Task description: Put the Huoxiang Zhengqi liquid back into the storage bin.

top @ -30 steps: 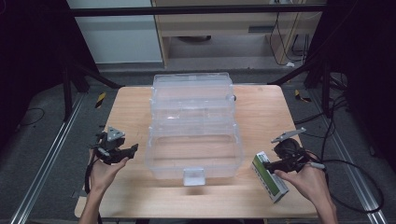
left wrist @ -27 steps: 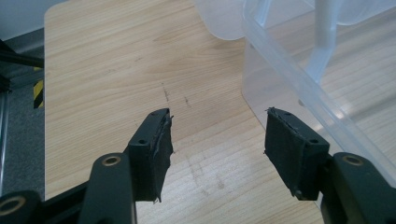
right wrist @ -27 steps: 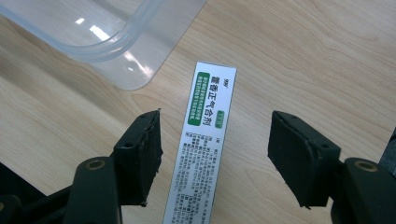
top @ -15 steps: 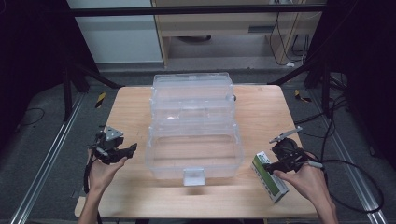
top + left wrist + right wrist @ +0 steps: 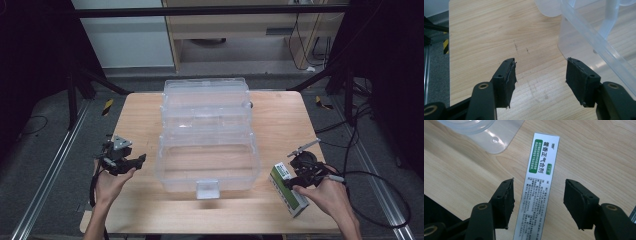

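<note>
Medicine box [image 5: 539, 180] lies flat on the table [image 5: 145, 120], right of the open clear bin [image 5: 207, 150]. My right gripper [image 5: 537, 192] straddles it, jaws just closing, pads not touching. Left gripper [image 5: 540, 75] wide, empty. Pickup and binning remain.

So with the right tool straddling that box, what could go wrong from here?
The right tool has just been closing around the white-and-green printed carton, pads not yet touching. The gaps look uneven, so one pad may land first and twist it. It lies close to the wooden table's edge and could get pushed off.
</note>
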The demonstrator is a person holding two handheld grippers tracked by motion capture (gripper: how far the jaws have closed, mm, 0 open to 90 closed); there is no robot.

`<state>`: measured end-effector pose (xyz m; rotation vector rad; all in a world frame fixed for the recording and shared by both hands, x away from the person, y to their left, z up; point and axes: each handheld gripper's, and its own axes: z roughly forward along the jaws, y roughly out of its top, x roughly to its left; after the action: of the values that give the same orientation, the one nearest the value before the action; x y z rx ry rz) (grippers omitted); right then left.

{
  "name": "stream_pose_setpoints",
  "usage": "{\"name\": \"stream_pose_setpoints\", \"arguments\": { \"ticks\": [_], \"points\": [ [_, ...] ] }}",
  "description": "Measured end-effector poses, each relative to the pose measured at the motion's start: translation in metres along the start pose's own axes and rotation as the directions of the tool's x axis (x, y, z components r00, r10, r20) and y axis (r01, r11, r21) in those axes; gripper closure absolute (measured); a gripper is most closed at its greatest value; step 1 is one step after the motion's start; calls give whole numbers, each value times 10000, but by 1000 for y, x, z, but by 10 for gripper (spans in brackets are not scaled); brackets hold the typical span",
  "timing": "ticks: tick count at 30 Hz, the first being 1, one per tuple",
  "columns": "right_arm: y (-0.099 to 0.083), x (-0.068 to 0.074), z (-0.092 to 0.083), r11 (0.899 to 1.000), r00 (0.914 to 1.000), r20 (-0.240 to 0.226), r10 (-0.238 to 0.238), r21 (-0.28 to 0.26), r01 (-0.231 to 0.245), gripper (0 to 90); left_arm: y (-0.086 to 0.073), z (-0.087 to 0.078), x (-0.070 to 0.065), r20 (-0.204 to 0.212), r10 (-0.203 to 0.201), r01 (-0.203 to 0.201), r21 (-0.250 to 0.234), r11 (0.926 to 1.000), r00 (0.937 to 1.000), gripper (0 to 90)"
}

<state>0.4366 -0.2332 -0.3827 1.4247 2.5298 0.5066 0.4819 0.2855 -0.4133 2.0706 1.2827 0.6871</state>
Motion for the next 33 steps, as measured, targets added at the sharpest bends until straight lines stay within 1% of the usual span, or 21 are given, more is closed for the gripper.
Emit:
{"name": "stream_pose_setpoints", "arguments": {
  "ticks": [10,11,13,18,20,26,28,31,32,33],
  "points": [
    [2,1,3,9998,9999,-106,-117,161,119,445,0,0,1,-58,-2,2,10,10000,10000,405],
    [2,1,3,9998,10000,-83,-52,178,54,447,0,0,1,-55,0,0,-6,10000,10000,404],
    [2,1,4,9998,10000,33,-84,180,84,453,0,0,0,-53,23,-23,4,10000,10000,404],
    [1,4,4,9998,9999,54,-136,173,135,468,0,1,-2,-64,107,-106,58,9999,9999,403],
    [1,5,5,9995,9998,54,-200,228,199,471,0,1,-2,-70,128,-128,43,9999,9999,403],
    [2,4,6,9989,9998,113,-150,445,145,487,0,1,-2,-78,133,-132,60,9999,9999,403],
    [2,5,7,9985,9997,91,-235,491,230,489,0,1,-2,-77,149,-149,60,9999,9999,403],
    [3,5,8,9981,9999,33,-155,590,153,495,0,1,-2,-85,139,-139,62,9999,9999,403],
    [3,4,9,9981,9997,77,-225,583,220,499,0,1,-2,-92,143,-142,66,9999,9999,403],
    [3,5,9,9979,9999,87,-146,631,140,500,0,0,-2,-91,145,-145,71,9999,9999,402]
  ]
}}
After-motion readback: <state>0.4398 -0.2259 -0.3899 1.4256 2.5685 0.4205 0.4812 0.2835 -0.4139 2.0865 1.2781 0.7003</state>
